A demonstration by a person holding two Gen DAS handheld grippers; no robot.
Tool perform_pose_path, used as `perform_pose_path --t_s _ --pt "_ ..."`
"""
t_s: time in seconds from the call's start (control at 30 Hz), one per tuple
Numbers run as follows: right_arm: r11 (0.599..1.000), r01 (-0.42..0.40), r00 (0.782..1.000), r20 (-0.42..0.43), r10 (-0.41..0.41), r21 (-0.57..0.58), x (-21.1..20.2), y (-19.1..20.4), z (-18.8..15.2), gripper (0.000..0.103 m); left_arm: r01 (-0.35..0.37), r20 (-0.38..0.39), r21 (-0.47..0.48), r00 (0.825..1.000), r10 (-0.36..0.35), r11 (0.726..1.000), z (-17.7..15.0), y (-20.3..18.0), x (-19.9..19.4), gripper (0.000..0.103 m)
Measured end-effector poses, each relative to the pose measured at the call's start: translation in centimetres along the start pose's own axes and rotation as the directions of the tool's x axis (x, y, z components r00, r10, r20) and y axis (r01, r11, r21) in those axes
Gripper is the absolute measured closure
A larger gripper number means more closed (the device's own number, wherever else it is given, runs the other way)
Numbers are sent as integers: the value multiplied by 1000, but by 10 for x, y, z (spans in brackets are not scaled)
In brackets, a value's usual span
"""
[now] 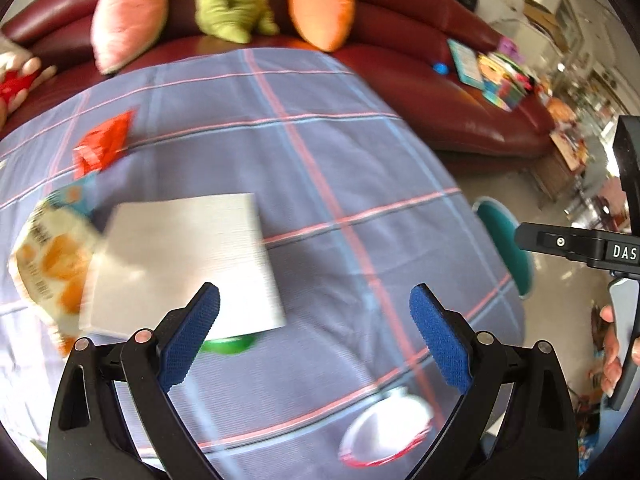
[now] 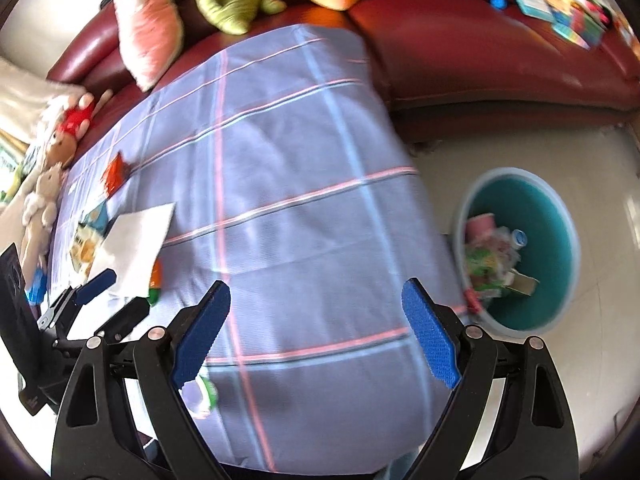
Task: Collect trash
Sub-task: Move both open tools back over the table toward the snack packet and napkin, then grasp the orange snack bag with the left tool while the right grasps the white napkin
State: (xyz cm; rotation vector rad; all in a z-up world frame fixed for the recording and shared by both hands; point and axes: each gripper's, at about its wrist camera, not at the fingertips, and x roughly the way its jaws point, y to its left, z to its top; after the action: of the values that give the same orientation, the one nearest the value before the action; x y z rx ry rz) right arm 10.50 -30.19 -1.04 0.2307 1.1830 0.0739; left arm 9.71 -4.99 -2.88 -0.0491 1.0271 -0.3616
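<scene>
Both views are motion-blurred. My left gripper [image 1: 316,300] is open and holds nothing; it hovers over the plaid-clothed table [image 1: 320,168]. By its left fingertip lies a white napkin [image 1: 180,264] with a green scrap [image 1: 228,345] poking out from under it. An orange-and-white snack bag [image 1: 48,264] and a red wrapper [image 1: 104,148] lie further left. A white, red-rimmed piece [image 1: 384,428] sits under the right finger. My right gripper [image 2: 316,292] is also open and holds nothing above the cloth. A teal bin [image 2: 556,240] holding trash stands on the floor to its right.
A dark red sofa [image 2: 480,60] with plush cushions [image 2: 148,36] and books [image 2: 568,8] curves behind the table. Dolls [image 2: 44,196] lie along the left edge. My left gripper [image 2: 120,292] shows at the napkin [image 2: 136,244]. Pale floor [image 2: 500,140] surrounds the bin.
</scene>
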Motion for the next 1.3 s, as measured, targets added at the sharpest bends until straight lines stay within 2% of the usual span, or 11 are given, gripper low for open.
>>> perform_pose_path --t_s 0.3,0.5,0.6,0.7,0.97,1.1,1.13,1.2,1.23,1.3 --pt "992 -23 998 -62 15 -123 25 75 0 19 -81 28 -138 996 86 987 -23 87 -34 7" --pt "981 -33 995 -99 14 -193 42 117 -2 19 -137 40 -253 988 152 958 -40 142 -47 7" --pt "977 -40 993 -119 15 -210 52 130 -3 19 -132 22 -331 989 148 934 -46 169 -46 7" --pt "973 -46 990 -141 14 -225 62 142 -5 19 -135 18 -354 988 151 926 -46 181 -42 7" --pt "970 -52 984 -176 9 -239 85 164 -6 19 -130 28 -358 988 150 925 -42 187 -27 8" --pt "963 -55 985 -174 9 -264 90 177 0 19 -85 37 -378 994 107 922 -37 193 -16 20" --pt "961 -54 985 -175 6 -272 92 181 1 19 -79 36 -376 994 100 923 -36 192 -14 26" --pt "955 -52 984 -177 0 -292 98 189 5 19 -68 36 -358 996 87 931 -34 189 -9 45" --pt "952 -52 984 -177 -3 -303 100 193 6 19 -65 35 -351 996 82 934 -33 189 -7 64" --pt "942 -51 984 -178 -9 -332 106 204 10 19 -70 31 -327 996 85 942 -34 188 -5 68"
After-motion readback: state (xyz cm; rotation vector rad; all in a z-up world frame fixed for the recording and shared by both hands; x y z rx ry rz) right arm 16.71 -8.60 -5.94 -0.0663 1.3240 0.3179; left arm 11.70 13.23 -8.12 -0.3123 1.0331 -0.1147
